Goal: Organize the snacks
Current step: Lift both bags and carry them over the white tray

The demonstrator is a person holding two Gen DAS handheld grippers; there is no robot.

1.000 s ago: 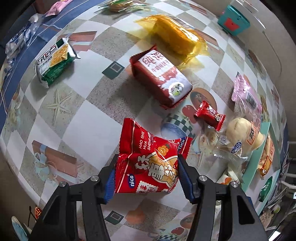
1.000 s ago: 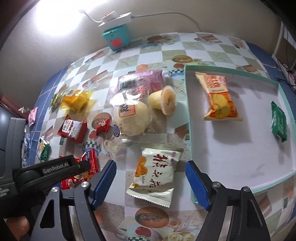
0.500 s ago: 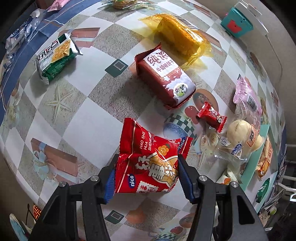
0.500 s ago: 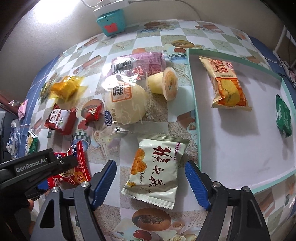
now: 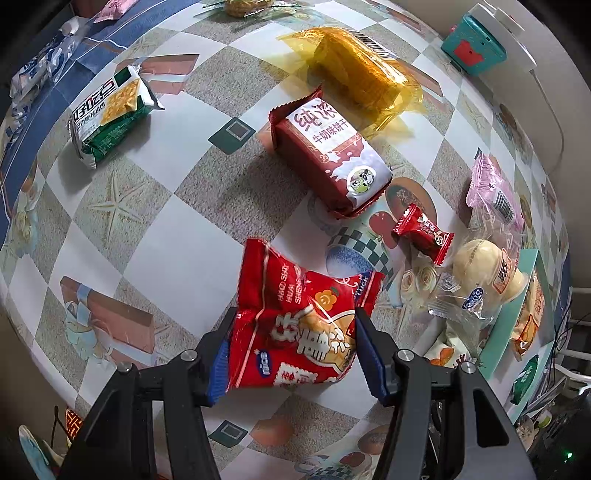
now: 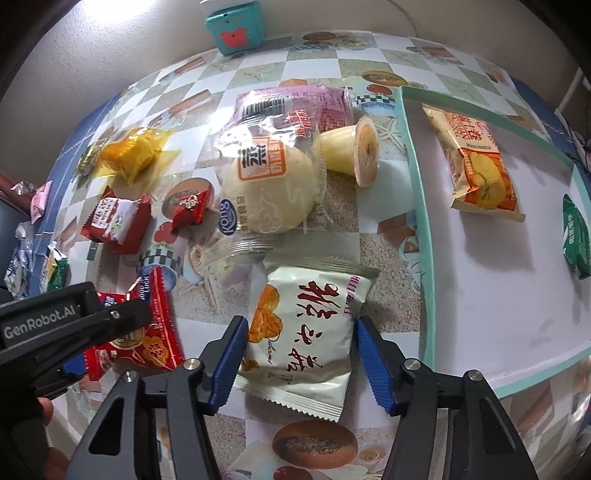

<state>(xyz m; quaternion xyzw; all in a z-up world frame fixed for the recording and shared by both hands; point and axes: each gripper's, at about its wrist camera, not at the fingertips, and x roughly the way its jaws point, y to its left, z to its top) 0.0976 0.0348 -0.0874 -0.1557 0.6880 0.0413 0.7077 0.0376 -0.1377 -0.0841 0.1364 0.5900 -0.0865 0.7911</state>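
Two hand-held grippers work a checkered tablecloth strewn with snacks. The left gripper, pointing straight down, has its blue pads pressed into both sides of a crumpled red snack bag, which it grips above the cloth. The right gripper has just been closing its jaws around a white snack packet that lies flat on the cloth just left of the teal-rimmed tray; its pads now stand at the packet's two edges, the left one touching, the right one at most barely so (whether they squeeze yet cannot be told). In the right wrist view the left gripper and its red bag appear at lower left. Inside the tray lie an orange-and-cream packet and, near its right edge, a green packet. Still on the cloth: a wrapped round bun, a pudding cup on its side, a pink packet, a small red candy, a dark red biscuit pack, a cake in amber wrap and a green-and-white cracker pack. A teal box sits by the wall
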